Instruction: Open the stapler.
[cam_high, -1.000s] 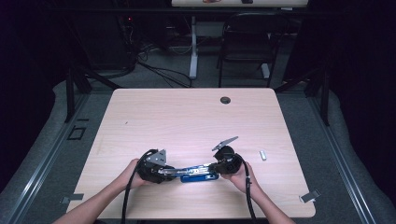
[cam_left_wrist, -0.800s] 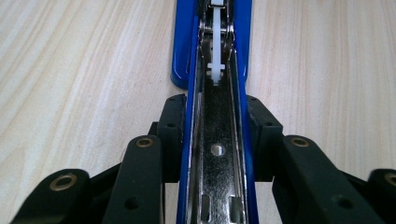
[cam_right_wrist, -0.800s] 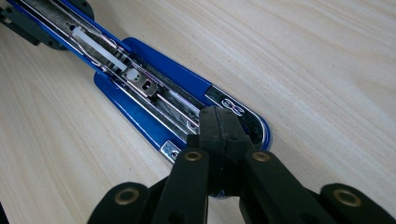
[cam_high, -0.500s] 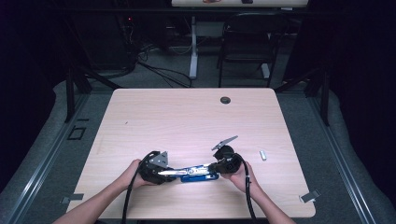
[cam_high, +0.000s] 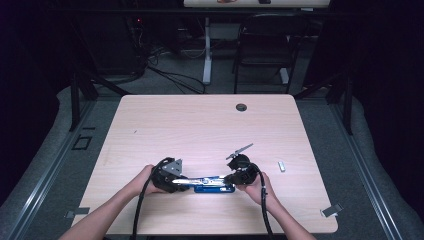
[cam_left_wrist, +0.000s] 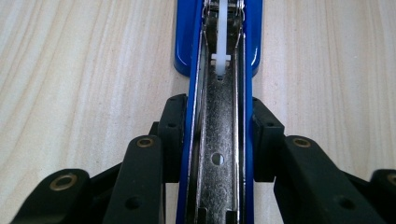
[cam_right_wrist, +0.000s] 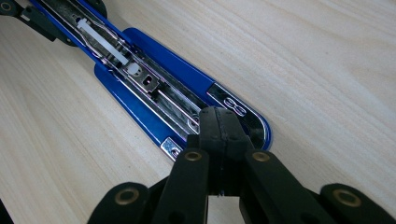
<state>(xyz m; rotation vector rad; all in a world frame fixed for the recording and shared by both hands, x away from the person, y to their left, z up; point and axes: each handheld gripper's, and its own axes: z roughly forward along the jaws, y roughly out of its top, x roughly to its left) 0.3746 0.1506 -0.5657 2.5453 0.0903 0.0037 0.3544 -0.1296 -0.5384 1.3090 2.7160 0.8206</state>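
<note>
1. High view: one table (cam_high: 150, 125) carries one blue stapler (cam_high: 214, 186), lying opened out flat near the person's edge, between two grippers.
2. One left gripper (cam_high: 186, 183) and one right gripper (cam_high: 229, 181) point at each other, each held by one hand: left hand (cam_high: 146, 179), right hand (cam_high: 259, 186).
3. Left gripper view: the left gripper (cam_left_wrist: 218, 137) is clamped on the stapler (cam_left_wrist: 187, 42), one jaw on each blue side of the upper arm, whose metal channel (cam_left_wrist: 219, 140) runs straight ahead between them. One white pusher (cam_left_wrist: 221, 59) sits in the channel just beyond the jaws.
4. Right gripper view: the right gripper (cam_right_wrist: 219, 128) has its two jaws pressed together at the stapler's (cam_right_wrist: 135, 109) near end, touching it; whether anything is pinched between them cannot be told.
5. One small white piece (cam_high: 281, 166) lies to the right of the right gripper, apart from it.
6. One dark round hole (cam_high: 241, 107) sits far ahead of both grippers, near the table's far edge.
</note>
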